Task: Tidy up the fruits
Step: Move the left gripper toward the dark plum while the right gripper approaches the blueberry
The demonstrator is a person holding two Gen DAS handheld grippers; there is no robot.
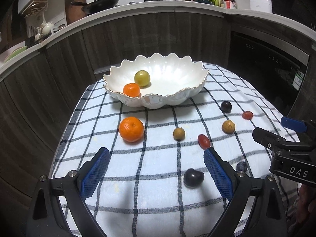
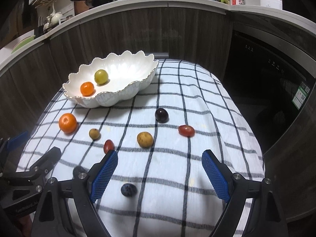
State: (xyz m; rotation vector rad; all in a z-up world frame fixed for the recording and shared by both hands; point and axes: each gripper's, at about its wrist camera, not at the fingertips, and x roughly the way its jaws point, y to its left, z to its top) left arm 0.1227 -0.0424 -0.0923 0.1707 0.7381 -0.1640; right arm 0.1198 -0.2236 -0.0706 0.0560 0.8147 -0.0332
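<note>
Awaiting sorting, loose fruits [image 2: 145, 139] lie mid-frame on the checked cloth [image 2: 197, 102] below the bowl [image 1: 177, 96], while left tongs [image 1: 156, 158] and right tongs [image 2: 160, 160] gape wide, empty, ready to pick.

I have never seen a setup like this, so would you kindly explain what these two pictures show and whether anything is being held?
A person holds two hand-held grippers, each with a fisheye camera looking along its blue-padded fingers. One picture comes from the left gripper, the other from the right gripper. Both are open and hold nothing. On the checked cloth stands a white scalloped bowl with a small orange and a yellow-green fruit inside. Outside it lie a larger orange and several small fruits: brown, red and dark ones.
</note>
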